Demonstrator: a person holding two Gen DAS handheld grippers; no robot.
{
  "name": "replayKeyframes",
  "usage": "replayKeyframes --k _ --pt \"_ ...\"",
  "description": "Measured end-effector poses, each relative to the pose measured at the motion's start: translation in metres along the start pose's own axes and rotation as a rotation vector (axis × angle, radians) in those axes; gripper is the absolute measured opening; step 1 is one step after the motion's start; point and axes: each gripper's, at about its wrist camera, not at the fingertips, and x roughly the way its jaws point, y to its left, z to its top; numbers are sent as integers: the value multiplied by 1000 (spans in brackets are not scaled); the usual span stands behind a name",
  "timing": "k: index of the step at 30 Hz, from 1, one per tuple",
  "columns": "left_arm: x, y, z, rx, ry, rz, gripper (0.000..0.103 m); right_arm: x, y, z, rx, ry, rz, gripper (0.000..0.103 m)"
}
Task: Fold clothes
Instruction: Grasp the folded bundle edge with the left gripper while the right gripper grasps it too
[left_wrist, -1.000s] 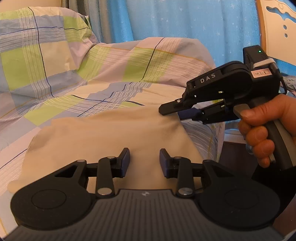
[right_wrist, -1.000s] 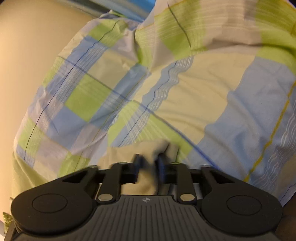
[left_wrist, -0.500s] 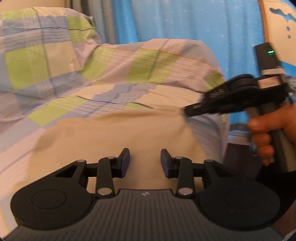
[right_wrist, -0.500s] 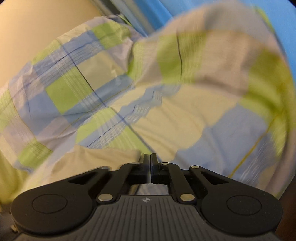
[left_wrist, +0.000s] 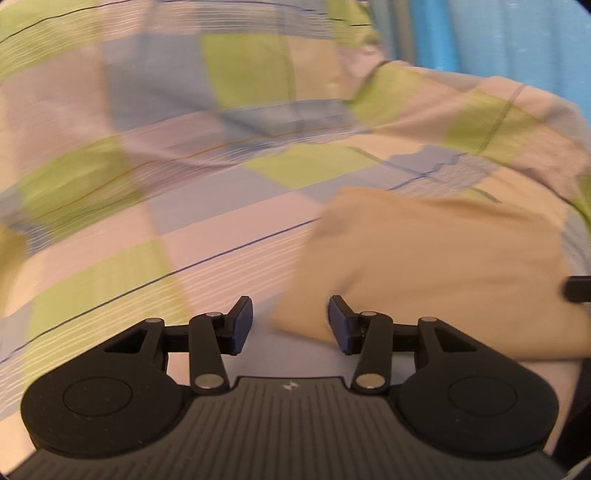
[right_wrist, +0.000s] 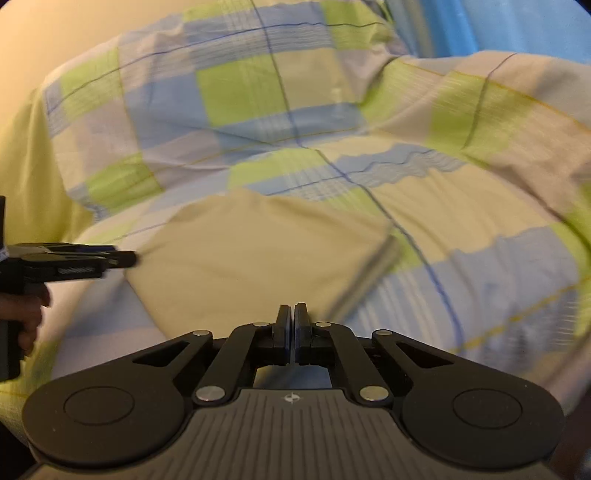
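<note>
So the left gripper (left_wrist: 291, 325) has swung off to the left: a second ago the flat beige folded cloth (left_wrist: 436, 266) filled the space ahead of its spread fingers, now only the cloth's near left corner sits by the right finger and checked bedsheet (left_wrist: 184, 206) is ahead. The right gripper (right_wrist: 294, 328) went from gapped around a bunched bit of cloth to fingers pressed together, with the cloth lying flat in front. It's nearly out of the left view, just a dark tip at the right edge.
</note>
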Motion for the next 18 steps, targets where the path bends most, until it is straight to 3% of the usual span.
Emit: replayKeyframes --k 2,5,9,11,13,14,18 --pt "-10 1 -4 71 7 68 41 -10 13 -4 -81 -21 -28 15" --pt "-30 -9 -11 218 -22 93 41 -25 41 -8 -240 -58 -20 19" --pt "-56 -47 -23 552 -106 18 43 -28 88 -22 -550 -51 -37 19" --pt "-56 -63 -34 690 -110 -14 43 -17 106 -28 -697 -3 -54 20" --pt "-55 -74 -43 777 -111 -35 39 -4 118 -31 -785 52 -55 22" --pt "-55 -78 -45 807 -120 -39 39 1 123 -34 -826 61 -61 32" --pt "-47 -88 -47 903 -144 -73 39 14 139 -40 -1017 72 -123 33"
